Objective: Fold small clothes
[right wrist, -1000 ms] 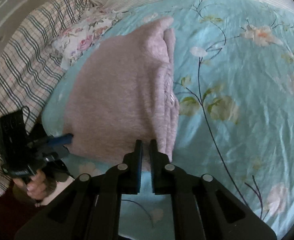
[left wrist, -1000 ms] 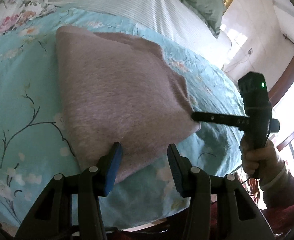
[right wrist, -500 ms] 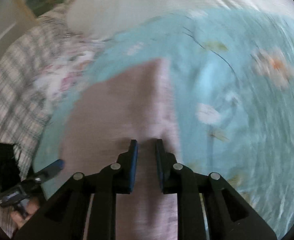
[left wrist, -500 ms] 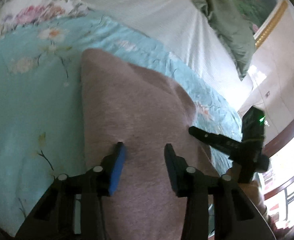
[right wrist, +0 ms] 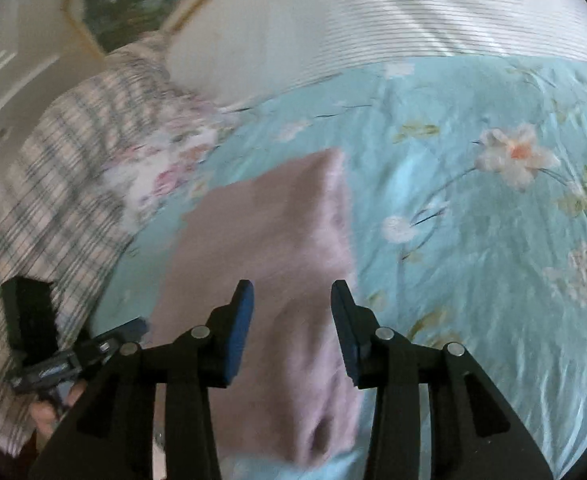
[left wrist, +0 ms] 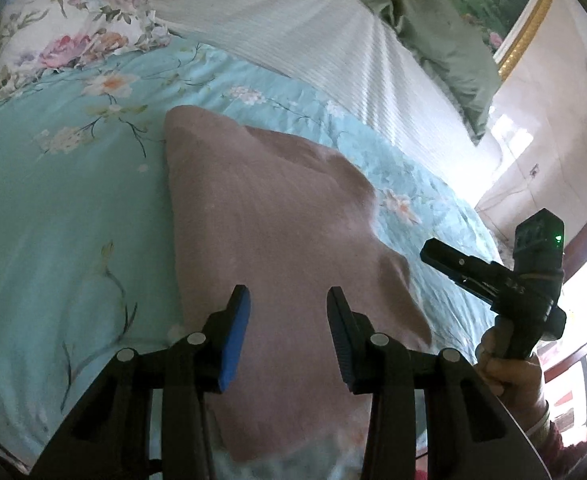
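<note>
A folded pink-mauve fuzzy garment (left wrist: pixel 277 216) lies flat on the turquoise floral bedspread (left wrist: pixel 53 208). My left gripper (left wrist: pixel 287 300) is open and empty, held above the garment's near end. My right gripper (right wrist: pixel 291 294) is open and empty too, above the garment (right wrist: pixel 269 240) near its stacked folded edge. In the left wrist view the right gripper (left wrist: pixel 429 250) hangs off the garment's right side, apart from it. In the right wrist view the left gripper (right wrist: pixel 139 324) is at the garment's left edge. The right wrist view is motion-blurred.
A striped white sheet (left wrist: pixel 301 28) and a green pillow (left wrist: pixel 445 40) lie at the bed's far end. A floral pillow (left wrist: pixel 65 36) sits far left. A plaid blanket (right wrist: pixel 65 168) covers the bed's left side in the right wrist view. The bed edge runs near my hand (left wrist: pixel 505 372).
My right gripper opened and let go of the garment's edge. Both grippers rose and tilted up over the garment, which now lies flat.
</note>
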A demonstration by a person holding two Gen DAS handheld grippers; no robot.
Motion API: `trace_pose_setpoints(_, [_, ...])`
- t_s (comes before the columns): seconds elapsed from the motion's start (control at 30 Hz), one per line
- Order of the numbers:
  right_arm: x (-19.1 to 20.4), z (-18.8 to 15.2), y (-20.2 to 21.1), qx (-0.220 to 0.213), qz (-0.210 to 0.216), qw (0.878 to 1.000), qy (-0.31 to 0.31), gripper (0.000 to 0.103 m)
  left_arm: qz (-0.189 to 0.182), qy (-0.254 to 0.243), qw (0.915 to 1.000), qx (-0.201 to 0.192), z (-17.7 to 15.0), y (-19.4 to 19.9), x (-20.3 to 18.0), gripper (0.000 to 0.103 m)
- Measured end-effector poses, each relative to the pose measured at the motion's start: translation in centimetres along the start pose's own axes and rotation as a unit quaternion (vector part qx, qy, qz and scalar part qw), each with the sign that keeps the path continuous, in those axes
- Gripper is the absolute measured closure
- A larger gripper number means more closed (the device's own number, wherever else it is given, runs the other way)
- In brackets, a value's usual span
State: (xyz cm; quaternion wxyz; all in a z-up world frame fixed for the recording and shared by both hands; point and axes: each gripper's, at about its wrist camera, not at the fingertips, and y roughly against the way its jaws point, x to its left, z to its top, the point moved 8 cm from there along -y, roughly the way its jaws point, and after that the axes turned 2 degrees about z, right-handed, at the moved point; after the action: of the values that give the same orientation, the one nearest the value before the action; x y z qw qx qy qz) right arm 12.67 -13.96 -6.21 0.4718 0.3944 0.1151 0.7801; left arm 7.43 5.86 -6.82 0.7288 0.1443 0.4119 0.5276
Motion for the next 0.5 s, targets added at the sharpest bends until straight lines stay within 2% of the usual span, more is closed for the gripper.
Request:
trace_pose_setpoints(0.1, [1.9,-2.4,0.1,0.035,0.027,0.999,0.020,0.061,-0.025,-0.011,0.9996,0.004,-1.6,1.4,-1.1,0.063])
trace_pose_setpoints(0.17, [1.7,-4.1,-0.2,0.056,0.023,0.998,0.018,0.061,-0.051,-0.019,0.9984,0.013,-2.9,1.6,-1.9,0.063])
trace_pose_setpoints(0.27, [-0.2,-6.4,-1.2,0.081,-0.002,0.997,0.000,0.062,-0.036,-0.037,0.9980,0.037,-5.3,0.9,-2.1,0.063])
trace_pose_setpoints(0.37, [-1.5,-7.4,-1.6,0.085,0.004,0.996,-0.016,0.065,-0.010,-0.047,0.9969,0.062,-7.5,-0.6,-1.5,0.063])
trace_pose_setpoints(0.5, [-0.9,-7.4,-1.8,0.086,-0.011,0.996,0.004,0.065,-0.003,-0.043,0.9975,0.056,-7.6,-0.9,-1.4,0.062])
